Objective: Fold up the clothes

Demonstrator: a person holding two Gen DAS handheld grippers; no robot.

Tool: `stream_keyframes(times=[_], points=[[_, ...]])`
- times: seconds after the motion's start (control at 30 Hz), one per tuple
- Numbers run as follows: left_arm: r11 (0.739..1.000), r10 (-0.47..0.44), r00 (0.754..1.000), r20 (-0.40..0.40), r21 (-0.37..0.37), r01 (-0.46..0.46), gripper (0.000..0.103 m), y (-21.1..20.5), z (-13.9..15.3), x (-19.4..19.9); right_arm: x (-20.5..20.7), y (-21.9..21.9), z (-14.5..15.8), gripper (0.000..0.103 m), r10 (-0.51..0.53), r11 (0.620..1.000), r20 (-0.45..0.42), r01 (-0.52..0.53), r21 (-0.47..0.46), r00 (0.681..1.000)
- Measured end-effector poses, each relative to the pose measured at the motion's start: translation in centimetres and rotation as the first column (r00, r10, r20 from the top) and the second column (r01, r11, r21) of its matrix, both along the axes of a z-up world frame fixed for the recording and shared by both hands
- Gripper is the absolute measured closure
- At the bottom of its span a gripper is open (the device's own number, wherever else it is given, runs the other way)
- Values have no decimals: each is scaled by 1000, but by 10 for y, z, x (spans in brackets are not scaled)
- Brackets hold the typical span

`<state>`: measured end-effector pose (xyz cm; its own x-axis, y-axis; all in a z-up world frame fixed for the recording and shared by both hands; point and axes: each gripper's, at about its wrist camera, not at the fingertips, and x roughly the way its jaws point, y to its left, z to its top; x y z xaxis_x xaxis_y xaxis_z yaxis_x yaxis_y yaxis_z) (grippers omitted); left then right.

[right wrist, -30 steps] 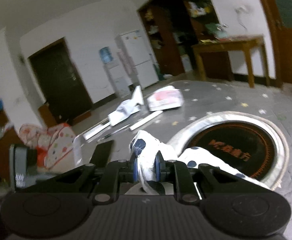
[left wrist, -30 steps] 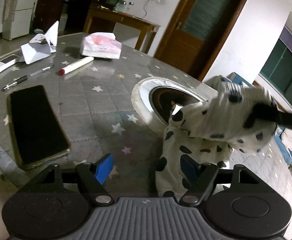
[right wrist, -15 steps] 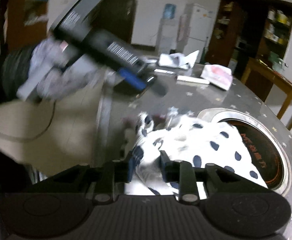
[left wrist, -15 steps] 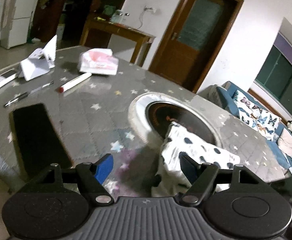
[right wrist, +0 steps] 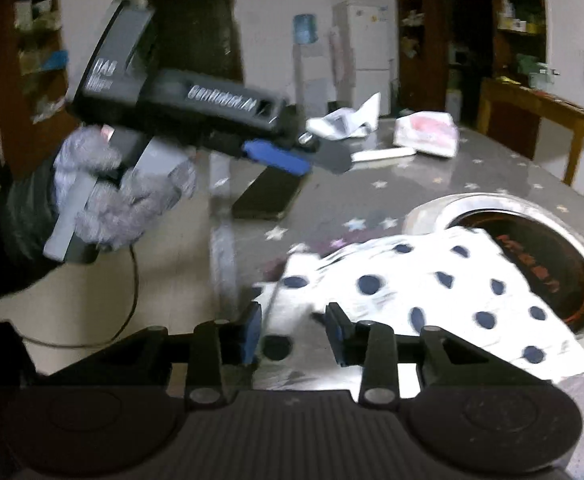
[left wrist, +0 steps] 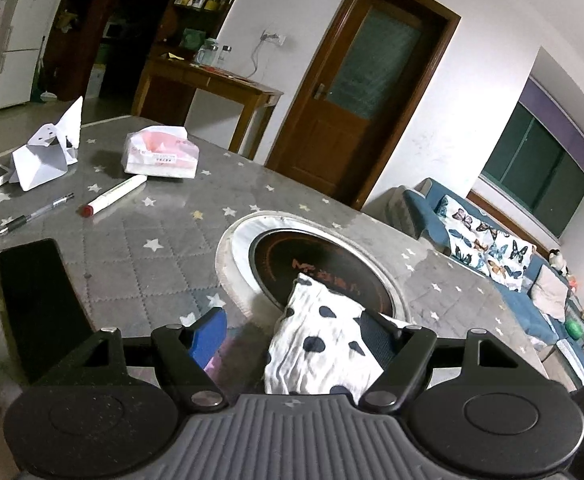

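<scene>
left wrist view low over worktop [left wrist: 140, 264], facing door; right wrist view faces fridge; both share spotted cloth [left wrist: 324, 344], hob ring [left wrist: 236, 240].

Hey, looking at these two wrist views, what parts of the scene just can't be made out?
- White garment with dark spots: near edge hidden behind left gripper body, left wrist view.
- Its near corner, between the opening right gripper jaws: blurred, contact unclear.
- Orange lettering on round black cooktop: partly covered by the garment.

Home living-dining room: sofa [left wrist: 492, 248] with cushions, fridge [left wrist: 10, 40], star-print table [left wrist: 164, 248] with inset cooktop [left wrist: 324, 264].
</scene>
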<state>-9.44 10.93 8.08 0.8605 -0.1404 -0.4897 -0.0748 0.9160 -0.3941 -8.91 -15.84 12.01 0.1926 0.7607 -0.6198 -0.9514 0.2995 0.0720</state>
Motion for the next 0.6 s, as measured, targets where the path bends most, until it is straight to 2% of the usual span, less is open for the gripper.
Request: stream_keyframes(times=[0.13,0.17,0.2,0.3,0.47,0.53,0.6], points=[[1000,-1,1000,-28,-12,1,27,2,-8,-3,-6,12,-16,70,5,997,34,-2,-82,999],[1000,-1,999,-35,-15,1,27,2,-10,-4,-4,13,-19,84,4,996,26,-2,-86,1000],[1000,-2,999,-41,-18,1,27,2,-12,-5,-4,12,-18,86,-1,997,26,3,-80,1000],[1000,7,998,-57,-19,-8,27,5,-17,-9,-4,8,-12,86,-22,998,36,24,-53,999],[999,40,997,-63,-17,-41,27,14,-18,-13,-9,-15,18,87,2,999,48,-4,37,999],[999,43,997,-58,-18,-44,27,15,-17,-13,-13,-21,19,86,21,999,40,-22,23,999],[999,27,998,-52,-24,-28,27,12,-16,-11,-13,-23,8,85,34,999,-12,-35,-15,999]])
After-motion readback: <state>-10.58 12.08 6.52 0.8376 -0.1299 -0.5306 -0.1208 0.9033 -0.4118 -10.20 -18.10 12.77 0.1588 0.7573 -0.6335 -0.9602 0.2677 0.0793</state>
